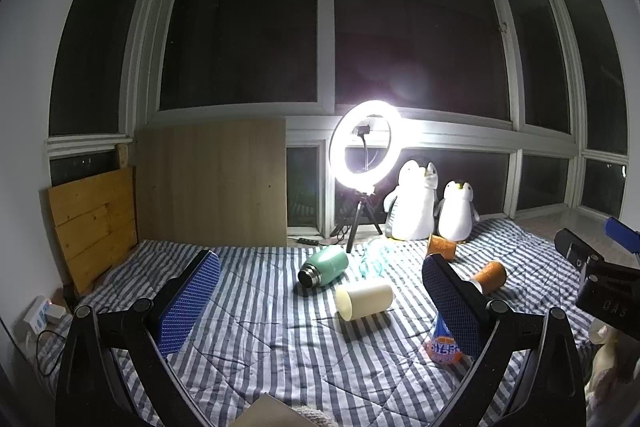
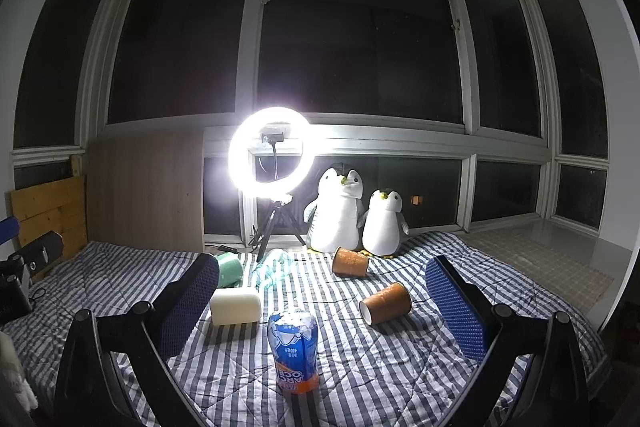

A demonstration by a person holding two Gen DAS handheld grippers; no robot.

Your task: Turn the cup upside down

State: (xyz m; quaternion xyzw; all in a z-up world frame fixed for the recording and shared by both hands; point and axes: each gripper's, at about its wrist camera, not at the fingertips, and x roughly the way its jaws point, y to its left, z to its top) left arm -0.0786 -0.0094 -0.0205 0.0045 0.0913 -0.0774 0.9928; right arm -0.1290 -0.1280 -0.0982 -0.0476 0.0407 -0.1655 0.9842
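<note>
A blue and orange printed cup (image 2: pixel 294 351) stands on the striped bedspread (image 2: pixel 380 379) with its lettering upside down. It sits between the wide-apart fingers of my right gripper (image 2: pixel 322 263), which is open and touches nothing. In the left wrist view the same cup (image 1: pixel 438 345) is partly hidden behind one finger. A cream cup (image 1: pixel 364 301) lies on its side in front of my left gripper (image 1: pixel 320 259), which is open and empty. Two orange paper cups (image 2: pixel 350 262) (image 2: pixel 386 303) also lie on their sides.
A green flask (image 1: pixel 324 267) and a clear plastic bottle (image 1: pixel 372 259) lie behind the cream cup. A lit ring light (image 1: pixel 366 143) on a tripod and two plush penguins (image 2: pixel 336 211) stand at the window. Wooden boards (image 1: pixel 94 223) line the left.
</note>
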